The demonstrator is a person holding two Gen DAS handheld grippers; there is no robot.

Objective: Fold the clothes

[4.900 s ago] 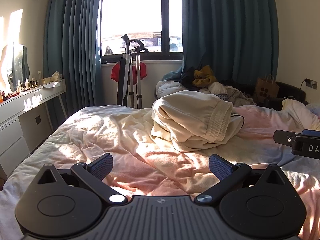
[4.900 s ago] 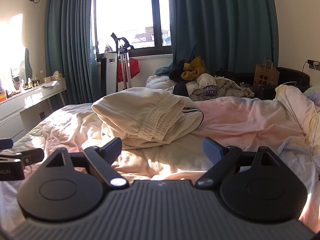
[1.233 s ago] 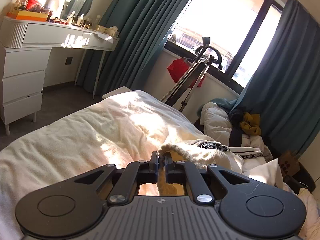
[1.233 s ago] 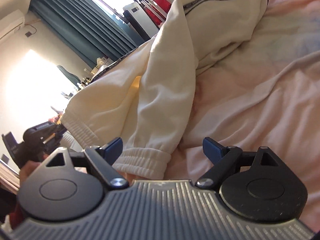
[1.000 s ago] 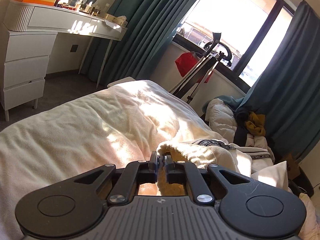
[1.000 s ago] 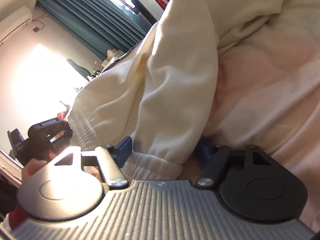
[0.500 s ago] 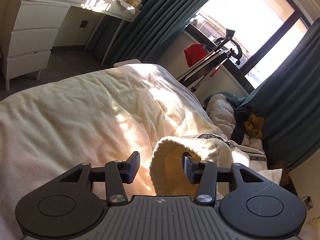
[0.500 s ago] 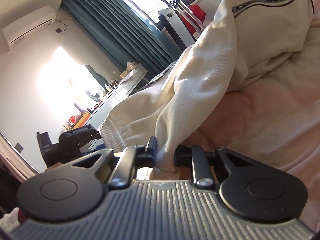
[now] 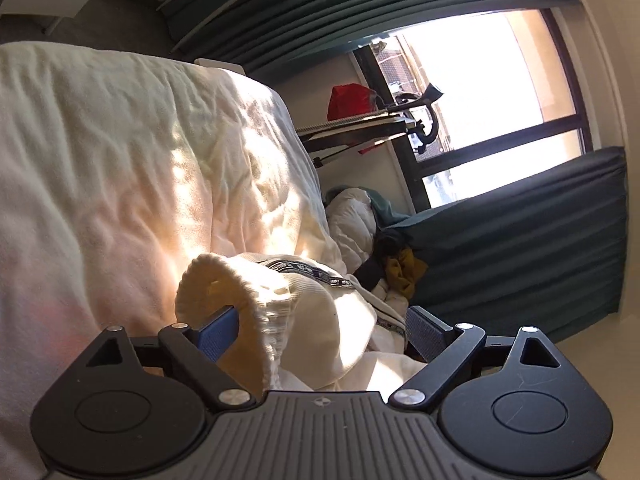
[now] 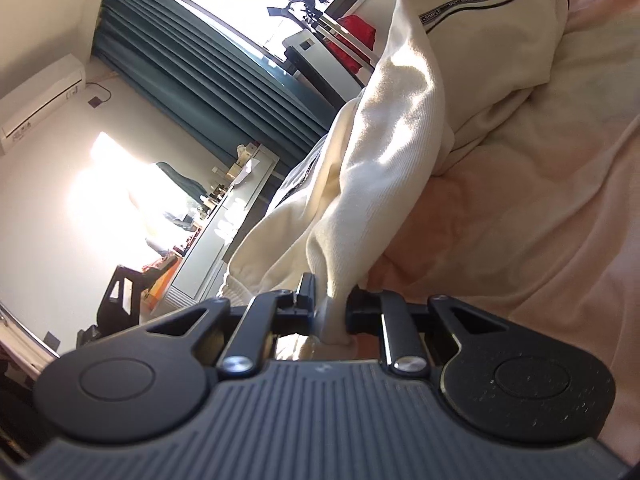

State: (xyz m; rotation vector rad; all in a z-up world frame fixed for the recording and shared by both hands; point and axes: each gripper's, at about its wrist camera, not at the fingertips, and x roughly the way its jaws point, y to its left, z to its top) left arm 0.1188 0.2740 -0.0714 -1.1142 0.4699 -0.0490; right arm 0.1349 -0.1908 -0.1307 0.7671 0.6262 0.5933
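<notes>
Cream sweatpants [image 9: 312, 320] with a lettered side stripe lie crumpled on the bed. My left gripper [image 9: 320, 330] is open; the ribbed waistband [image 9: 208, 276] curls over its left finger [image 9: 218, 330], which sits inside the opening. My right gripper [image 10: 332, 308] is shut on a leg end of the cream sweatpants [image 10: 400, 128], and the cloth stretches up and away from its jaws. The left gripper also shows as a dark shape in the right wrist view [image 10: 120, 300], at the lower left.
The bed [image 9: 120, 168] has a rumpled cream and pink cover [image 10: 540, 208]. A pile of other clothes [image 9: 400, 264] lies past its foot by teal curtains [image 9: 520, 240]. A folded black stand [image 9: 360, 128] leans under the window. A white dresser [image 10: 224, 216] stands at the side.
My left gripper has opened and let go of the waistband, and rolled to the side. My right gripper has closed on the leg end and pulled it back.
</notes>
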